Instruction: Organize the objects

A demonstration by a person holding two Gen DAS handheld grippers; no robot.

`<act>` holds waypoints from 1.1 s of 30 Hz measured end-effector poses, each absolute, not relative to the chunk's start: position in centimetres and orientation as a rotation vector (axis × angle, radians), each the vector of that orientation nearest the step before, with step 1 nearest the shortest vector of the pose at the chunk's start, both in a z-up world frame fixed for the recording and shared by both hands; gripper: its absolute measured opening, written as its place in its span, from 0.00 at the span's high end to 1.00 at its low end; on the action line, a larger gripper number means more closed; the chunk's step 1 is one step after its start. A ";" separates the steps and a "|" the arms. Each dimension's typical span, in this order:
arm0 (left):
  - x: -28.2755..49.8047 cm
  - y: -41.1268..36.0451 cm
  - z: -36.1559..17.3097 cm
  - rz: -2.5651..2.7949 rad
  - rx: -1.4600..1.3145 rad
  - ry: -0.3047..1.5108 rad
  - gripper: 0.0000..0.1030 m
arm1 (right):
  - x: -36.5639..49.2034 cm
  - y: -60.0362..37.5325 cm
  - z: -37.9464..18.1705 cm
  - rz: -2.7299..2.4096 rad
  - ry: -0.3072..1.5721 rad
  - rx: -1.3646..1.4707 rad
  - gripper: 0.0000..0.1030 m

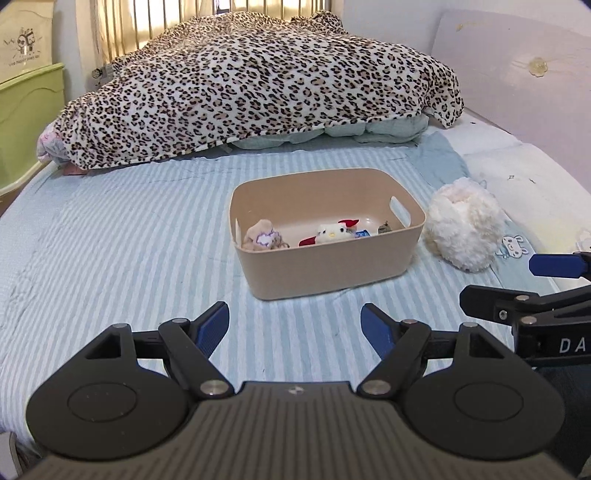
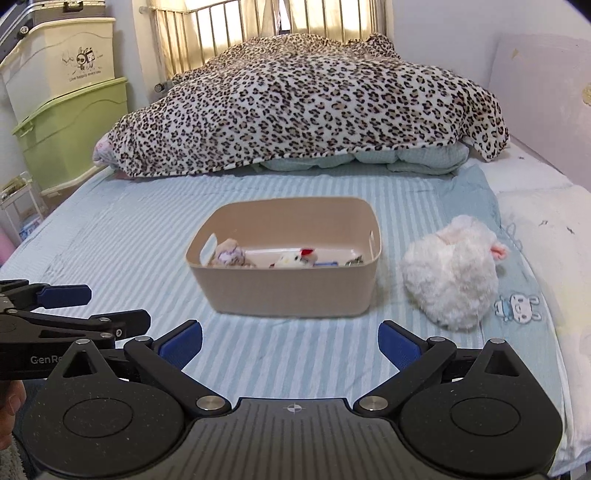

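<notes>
Hovering my left gripper [image 1: 294, 328] and right gripper [image 2: 290, 345] over the striped bedsheet [image 1: 110, 240], both with fingers spread and empty, beige bin [image 2: 284, 291] ahead holding small plush toys [image 2: 295, 258], fluffy white plush [image 2: 450, 280] just beside its right wall.

This is a bedroom in a home. A bed [image 2: 110, 236] with a blue striped sheet fills the middle of both views, with a leopard blanket [image 2: 303, 107] heaped over a quilt [image 2: 406, 158] at its far end. Behind it, curtains [image 2: 325, 18] hang over a barred window at the top. Storage bins [image 2: 74, 110] are stacked at upper left, and a padded headboard [image 1: 517, 70] runs along the right.
</notes>
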State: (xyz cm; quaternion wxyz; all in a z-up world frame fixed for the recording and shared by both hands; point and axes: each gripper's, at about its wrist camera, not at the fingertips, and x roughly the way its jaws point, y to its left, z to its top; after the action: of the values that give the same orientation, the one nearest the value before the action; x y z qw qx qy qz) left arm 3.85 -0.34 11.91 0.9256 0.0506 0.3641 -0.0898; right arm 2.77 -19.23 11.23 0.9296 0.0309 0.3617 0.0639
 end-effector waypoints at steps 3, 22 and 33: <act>2.3 -0.1 11.7 -0.179 0.096 0.749 0.23 | 1.5 -19.3 11.0 0.135 0.752 0.081 0.00; -4.3 1.8 11.0 -0.197 0.059 0.743 0.22 | -4.9 -19.7 10.4 0.157 0.781 0.108 0.00; -5.5 0.9 10.9 -0.204 0.087 0.732 0.22 | -6.1 -19.2 10.3 0.169 0.779 0.119 0.00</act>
State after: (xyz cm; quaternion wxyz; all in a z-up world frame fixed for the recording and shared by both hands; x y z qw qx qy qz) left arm -5.47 0.87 10.90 0.9277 0.0424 0.3573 -0.0996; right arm -6.06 -19.24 10.28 0.9199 0.0580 0.3790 0.0824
